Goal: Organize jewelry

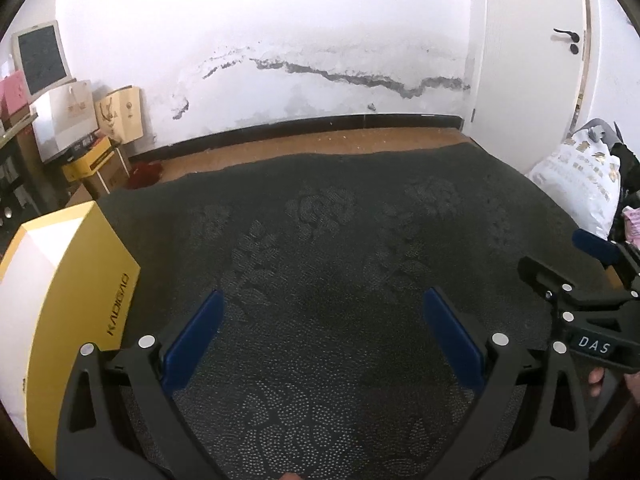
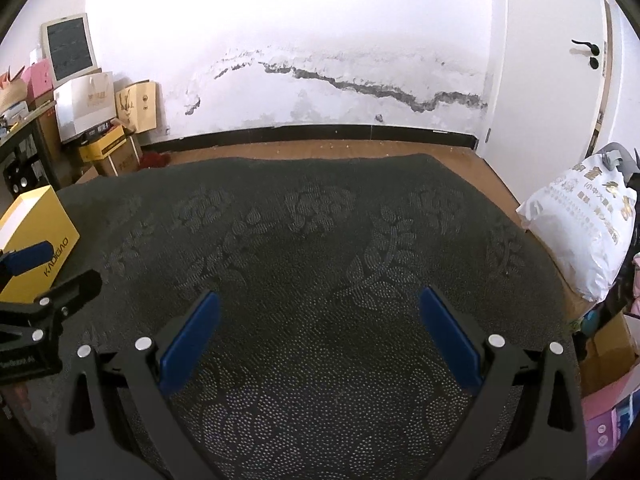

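The left gripper [image 1: 322, 334] is held above a dark floral-patterned cloth [image 1: 328, 240], its jaws spread wide with nothing between the blue pads [image 1: 192, 338]. The right gripper [image 2: 320, 334] is held over the same cloth, and its jaws are likewise spread wide and empty. The two grippers are seen side by side: the right gripper's black frame and one blue pad are caught at the right edge of the left wrist view, with a fingertip [image 1: 596, 380] of the person's hand visible beneath it.

A yellow and white box [image 1: 60, 312], printed with dark lettering on its side, is set on the cloth just left of the left gripper. No jewelry can be made out on the cloth in either view; whether any lies inside the yellow box cannot be told.

Beyond the cloth's far edge a strip of wooden floor [image 2: 320, 148] is seen, and behind it a white wall [image 2: 320, 60] marked by a dark crack. Stacked cartons and paper bags [image 2: 100, 108] are piled beyond the cloth's far left corner, and a white printed plastic bag [image 2: 580, 224] is propped off its right edge
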